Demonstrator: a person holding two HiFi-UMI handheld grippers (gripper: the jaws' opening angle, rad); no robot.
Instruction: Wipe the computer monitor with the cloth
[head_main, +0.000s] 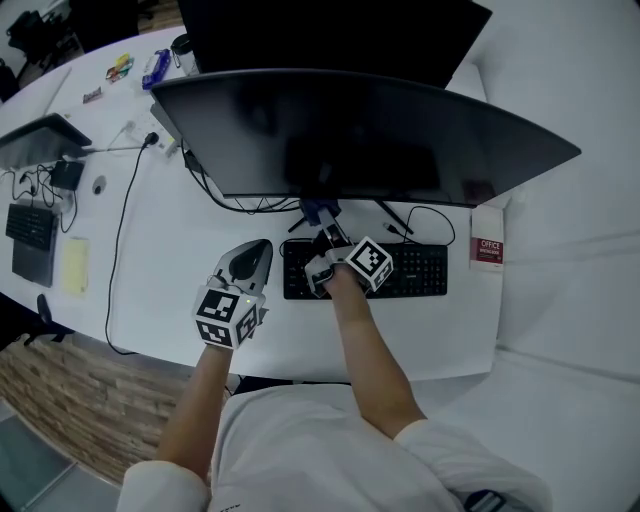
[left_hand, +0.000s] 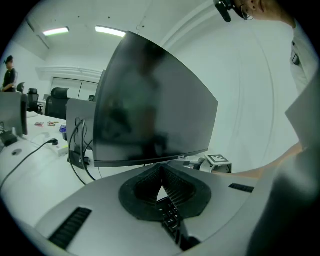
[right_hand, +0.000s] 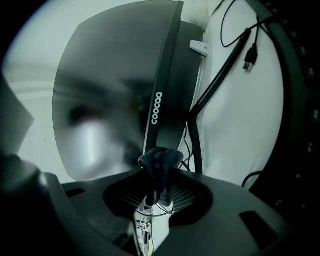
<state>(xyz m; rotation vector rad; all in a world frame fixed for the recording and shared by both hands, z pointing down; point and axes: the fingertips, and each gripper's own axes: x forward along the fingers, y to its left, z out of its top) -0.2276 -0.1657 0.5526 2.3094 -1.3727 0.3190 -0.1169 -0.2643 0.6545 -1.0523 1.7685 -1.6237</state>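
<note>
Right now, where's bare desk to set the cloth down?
Bare desk lies between the black cable and the left gripper, and in front of the keyboard. Under the monitor it is crowded with wires.

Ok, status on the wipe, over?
Right hand-held gripper shut on cloth, at monitor's lower edge. Left hand-held gripper shut, empty, left of keyboard. Nothing between cloth and screen.

Keyboard (head_main: 420, 270) on desk (head_main: 160, 290) before monitor (head_main: 370, 140), box (head_main: 488, 250) just right of keyboard, second keyboard (head_main: 30, 240) far left
</note>
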